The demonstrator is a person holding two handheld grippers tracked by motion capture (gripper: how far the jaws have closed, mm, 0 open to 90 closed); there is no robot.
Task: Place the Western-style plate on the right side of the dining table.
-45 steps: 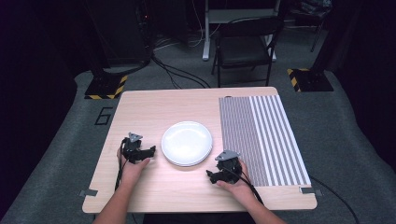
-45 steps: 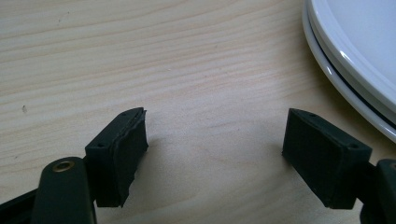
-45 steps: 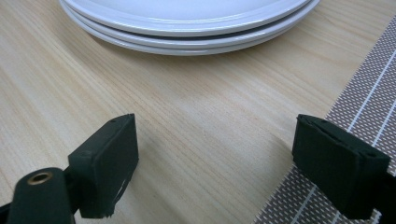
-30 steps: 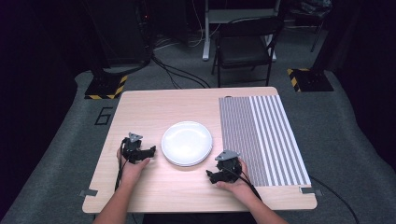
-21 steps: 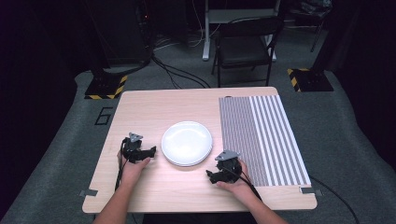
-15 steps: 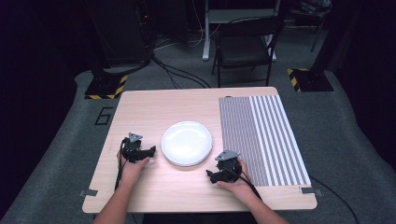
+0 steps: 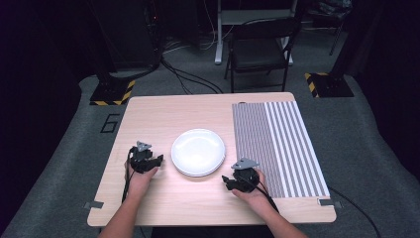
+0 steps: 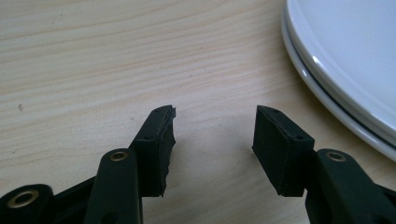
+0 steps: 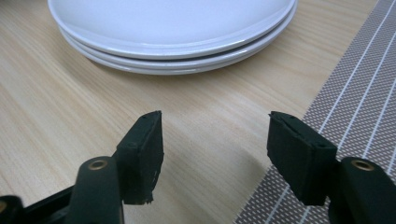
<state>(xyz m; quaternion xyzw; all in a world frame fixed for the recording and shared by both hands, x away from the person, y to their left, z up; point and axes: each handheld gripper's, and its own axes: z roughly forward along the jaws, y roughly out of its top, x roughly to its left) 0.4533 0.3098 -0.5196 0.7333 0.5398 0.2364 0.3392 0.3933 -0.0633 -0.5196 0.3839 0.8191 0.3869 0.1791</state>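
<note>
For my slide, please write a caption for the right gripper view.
Open hand-held gripper above the wooden table, facing stacked white plates; striped placemat at right.

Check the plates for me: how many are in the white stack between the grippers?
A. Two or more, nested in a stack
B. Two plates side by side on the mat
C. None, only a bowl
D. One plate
A: the right gripper view shows the white plates with separate rims layered one on another, stacked on the wooden table, clear of the striped mat.

Legible: single black outlined digit "6" (image 7: 109,123) on grey floor, left of table (image 7: 163,106).
</note>
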